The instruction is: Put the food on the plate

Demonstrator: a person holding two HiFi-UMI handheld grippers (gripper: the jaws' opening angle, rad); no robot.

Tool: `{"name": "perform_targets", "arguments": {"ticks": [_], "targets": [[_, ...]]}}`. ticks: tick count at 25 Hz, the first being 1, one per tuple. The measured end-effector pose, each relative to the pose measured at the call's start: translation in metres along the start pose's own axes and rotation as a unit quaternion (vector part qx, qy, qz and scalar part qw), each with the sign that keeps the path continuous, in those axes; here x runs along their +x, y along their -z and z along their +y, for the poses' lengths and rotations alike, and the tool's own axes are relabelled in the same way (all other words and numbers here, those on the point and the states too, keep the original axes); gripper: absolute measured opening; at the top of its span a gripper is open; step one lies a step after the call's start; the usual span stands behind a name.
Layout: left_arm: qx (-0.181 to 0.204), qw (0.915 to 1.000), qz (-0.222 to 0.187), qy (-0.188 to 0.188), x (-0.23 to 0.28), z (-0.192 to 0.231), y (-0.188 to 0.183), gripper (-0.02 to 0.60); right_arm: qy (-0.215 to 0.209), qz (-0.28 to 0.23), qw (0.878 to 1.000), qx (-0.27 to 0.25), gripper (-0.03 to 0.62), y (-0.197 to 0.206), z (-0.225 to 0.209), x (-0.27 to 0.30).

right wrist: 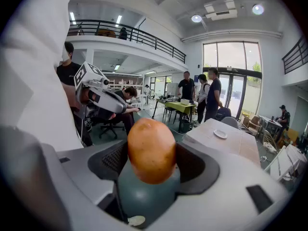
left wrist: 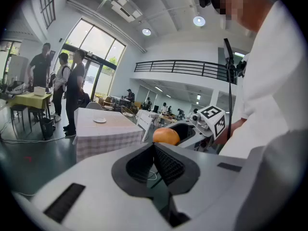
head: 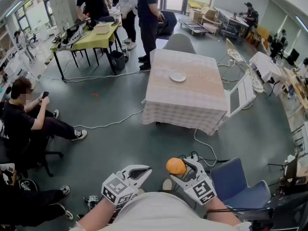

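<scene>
Food (right wrist: 150,148) pinched in right gripper (head: 179,170) — carry step; left gripper (left wrist: 154,148) pressed together, empty — next, walk to plate (head: 177,76).

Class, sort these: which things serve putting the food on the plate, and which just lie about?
Job: orange food, held in right hand-held gripper; white plate; checked-cloth table.
Lying about: blue chair; floor cable; yellow-green table; black bin.

Distant plate (head: 177,76), contents too small

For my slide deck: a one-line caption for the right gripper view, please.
Right gripper holding the orange-brown food in mid-air, white plate on the checked table ahead.
</scene>
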State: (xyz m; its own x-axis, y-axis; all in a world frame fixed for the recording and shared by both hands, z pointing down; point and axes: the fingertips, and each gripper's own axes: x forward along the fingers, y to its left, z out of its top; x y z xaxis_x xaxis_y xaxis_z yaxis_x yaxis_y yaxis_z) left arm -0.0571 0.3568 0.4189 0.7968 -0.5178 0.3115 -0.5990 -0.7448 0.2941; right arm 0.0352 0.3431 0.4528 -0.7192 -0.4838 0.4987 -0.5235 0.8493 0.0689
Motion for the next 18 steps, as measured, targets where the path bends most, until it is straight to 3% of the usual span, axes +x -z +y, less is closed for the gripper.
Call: {"name": "perform_targets", "arguments": {"ticks": [18], "targets": [[0.010,0.9994,-0.004,-0.033,0.125,0.009,-0.037,0.009,-0.011,-0.017,1.000,-0.005,0.327,0.045,-0.130,-0.015]]}}
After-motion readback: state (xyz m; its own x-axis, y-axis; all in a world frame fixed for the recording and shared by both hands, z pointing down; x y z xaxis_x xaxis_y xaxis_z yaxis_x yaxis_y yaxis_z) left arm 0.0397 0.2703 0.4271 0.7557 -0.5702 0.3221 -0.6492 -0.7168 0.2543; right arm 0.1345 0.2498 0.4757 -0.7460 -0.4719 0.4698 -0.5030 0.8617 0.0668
